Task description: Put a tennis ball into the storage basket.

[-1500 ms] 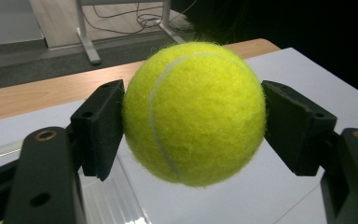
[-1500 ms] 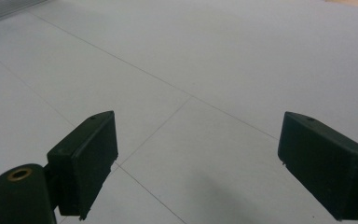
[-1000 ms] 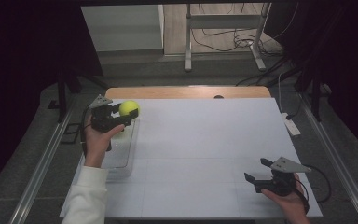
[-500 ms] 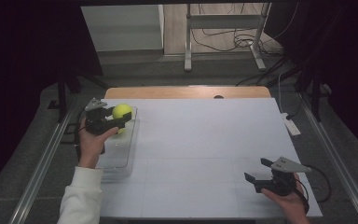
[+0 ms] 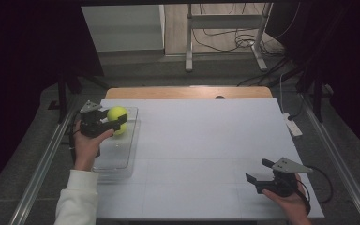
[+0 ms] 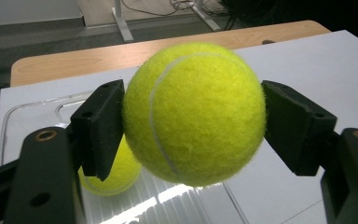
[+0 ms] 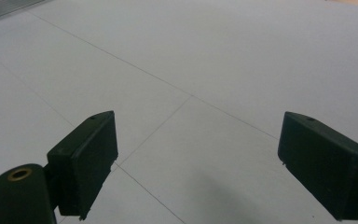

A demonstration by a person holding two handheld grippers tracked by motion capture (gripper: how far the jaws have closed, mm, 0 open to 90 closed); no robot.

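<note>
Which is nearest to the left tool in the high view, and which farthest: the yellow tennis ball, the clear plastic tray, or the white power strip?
1. Yellow tennis ball, gripped in the left tool.
2. Clear plastic tray, directly beneath it at the table's left.
3. White power strip, off the table's right edge.
</note>
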